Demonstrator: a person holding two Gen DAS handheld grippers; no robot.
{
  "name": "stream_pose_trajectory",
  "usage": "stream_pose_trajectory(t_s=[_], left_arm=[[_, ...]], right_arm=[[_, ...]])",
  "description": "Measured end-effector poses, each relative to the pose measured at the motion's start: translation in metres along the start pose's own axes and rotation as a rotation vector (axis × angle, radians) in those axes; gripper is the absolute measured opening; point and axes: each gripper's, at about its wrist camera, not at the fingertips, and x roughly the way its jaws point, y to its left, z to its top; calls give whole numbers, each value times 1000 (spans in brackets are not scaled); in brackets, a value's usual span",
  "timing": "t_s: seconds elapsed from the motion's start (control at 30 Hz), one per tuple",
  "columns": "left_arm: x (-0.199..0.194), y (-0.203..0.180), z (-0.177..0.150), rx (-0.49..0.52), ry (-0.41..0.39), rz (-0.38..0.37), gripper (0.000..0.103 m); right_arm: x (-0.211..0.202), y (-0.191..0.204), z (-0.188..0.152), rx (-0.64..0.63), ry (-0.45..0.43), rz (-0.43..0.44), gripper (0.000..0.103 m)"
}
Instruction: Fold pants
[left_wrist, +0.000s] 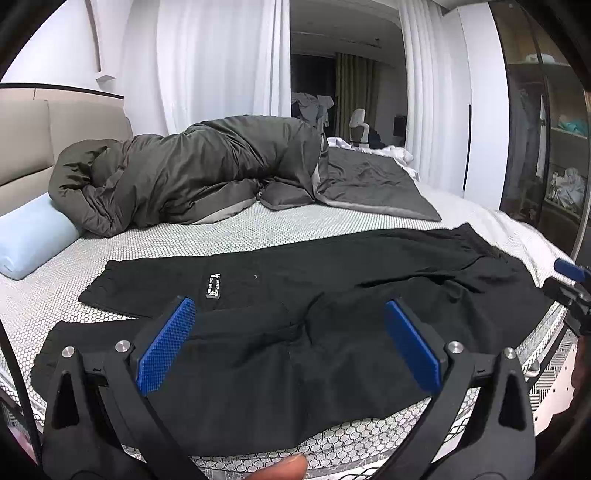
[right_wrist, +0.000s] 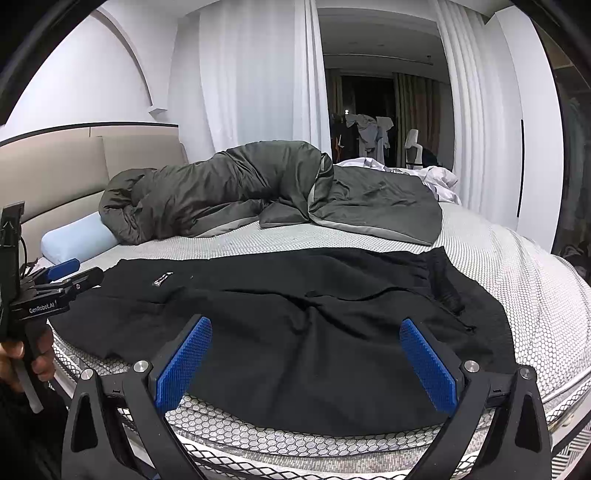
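Black pants (left_wrist: 280, 332) lie spread across the near side of the bed, with a small white-lettered label (left_wrist: 213, 286) on one leg toward the left. In the right wrist view the same pants (right_wrist: 295, 332) show their waistband (right_wrist: 443, 280) at the right. My left gripper (left_wrist: 290, 341) hovers open just above the pants near the front edge, blue pads wide apart, nothing between them. My right gripper (right_wrist: 306, 362) is likewise open above the pants' near hem. Each gripper shows at the edge of the other's view: the right gripper (left_wrist: 570, 284), the left gripper (right_wrist: 59, 280) held by a hand (right_wrist: 33, 358).
The mattress (left_wrist: 236, 236) has a white honeycomb cover. A dark grey duvet (left_wrist: 192, 173) is heaped along the far side, with a light blue pillow (left_wrist: 33, 240) at the beige headboard (left_wrist: 26, 147). White curtains and a glass wardrobe (left_wrist: 546, 147) stand behind.
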Motion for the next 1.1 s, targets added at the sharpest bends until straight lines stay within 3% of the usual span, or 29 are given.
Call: stream_pose_trajectory(t_s=[0.33,0.47,0.77,0.97,1.07,1.1], left_arm=[[16,6,-5,-22,28,12,102],[22,22,-11,-61,61,54,102],[13,124,-45,-312,164,191,102],[-7,188,-76,-443,208,289,102],[-11,214,-89,-491,253,289,100],[-11,221,-93,-503,270,291,95]], right_arm=[[4,-3,2,21,11,10,103],[13,-9,4,-1,68,0,103],[17,-60,8,-28,144,-100,103],[24,-107,-17,102,197,-130,103],[27,-121,-28,139,201,-154,103],[27,-124,-30,149,198,-158,103]])
